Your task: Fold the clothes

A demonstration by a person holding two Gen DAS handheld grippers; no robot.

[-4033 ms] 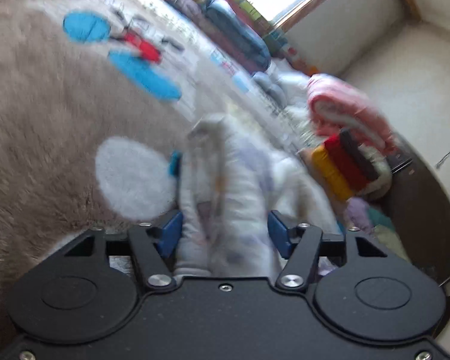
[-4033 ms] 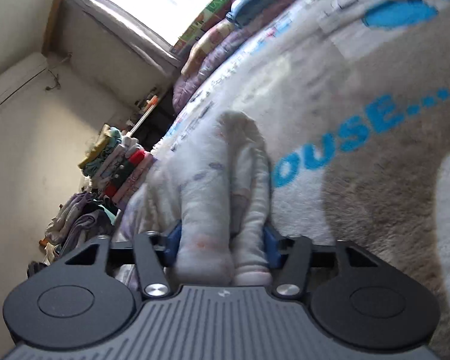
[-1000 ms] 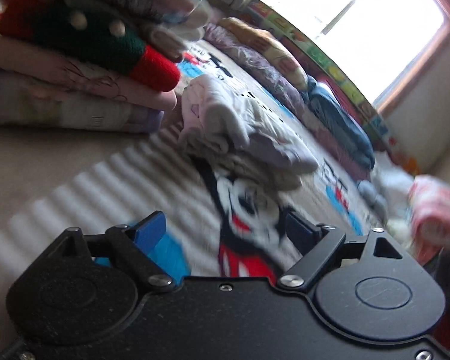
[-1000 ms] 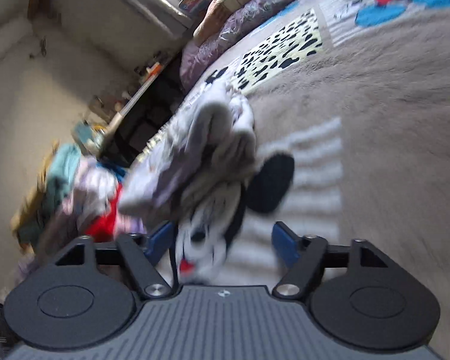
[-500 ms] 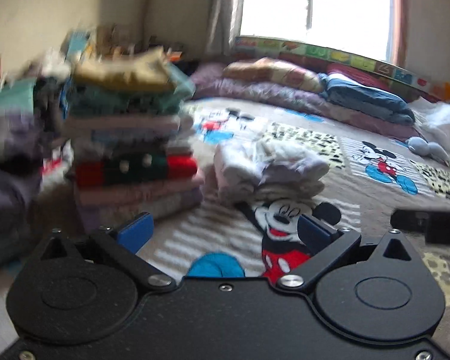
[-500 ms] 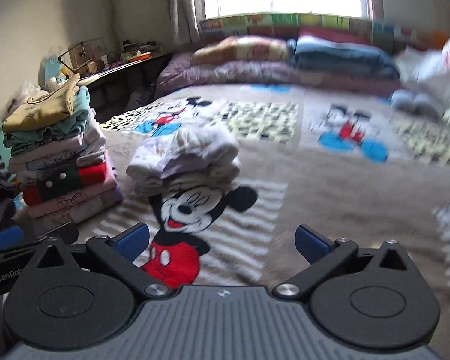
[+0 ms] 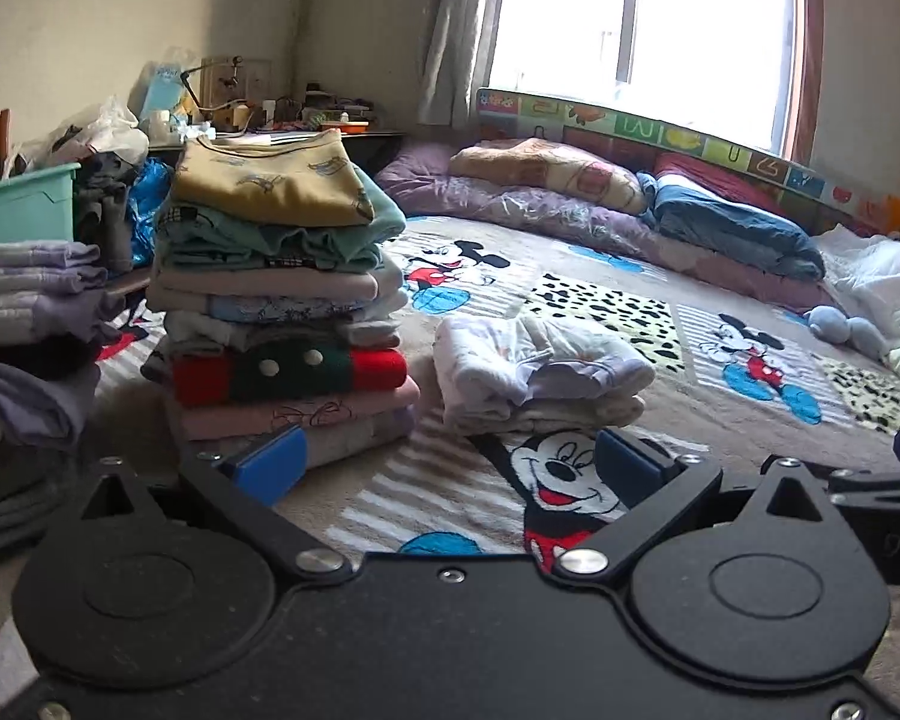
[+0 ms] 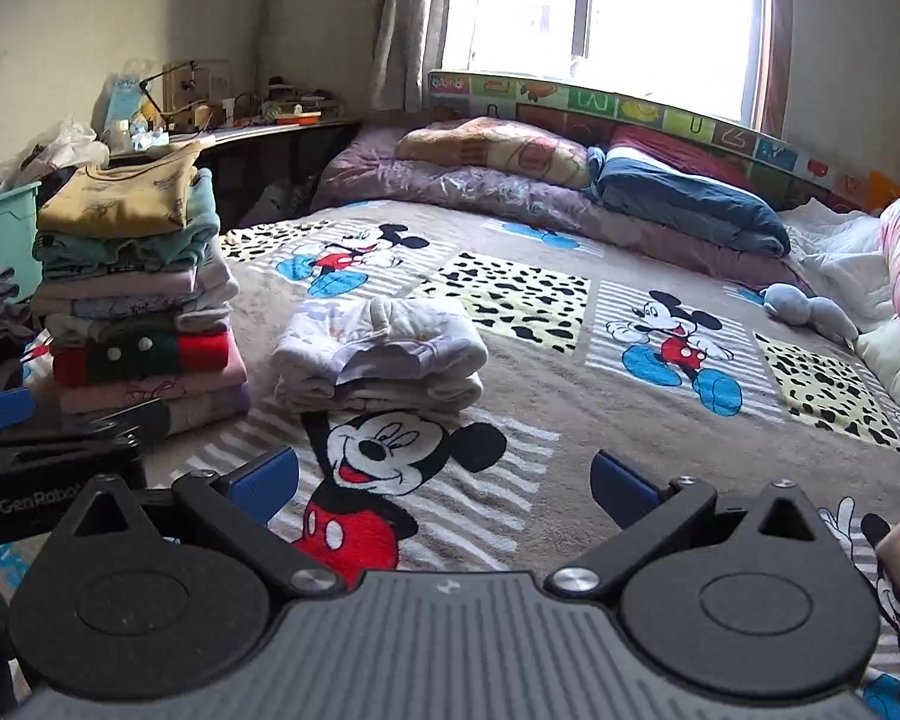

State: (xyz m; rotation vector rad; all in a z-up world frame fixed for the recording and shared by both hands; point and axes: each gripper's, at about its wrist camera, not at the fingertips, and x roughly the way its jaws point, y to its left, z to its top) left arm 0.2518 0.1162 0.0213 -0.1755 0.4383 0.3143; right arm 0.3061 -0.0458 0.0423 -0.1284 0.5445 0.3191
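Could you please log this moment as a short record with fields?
surface: blanket with cartoon mouse print
folded garment: white bundle lying on the blanket, apart from both claws
stack: tall pile of folded clothes, left of the bundle, a gap between them
stack top: yellow garment
left claw: open, holding nothing, behind the bundle
right claw: open, holding nothing
far side: pillows under the window
left edge: teal bin
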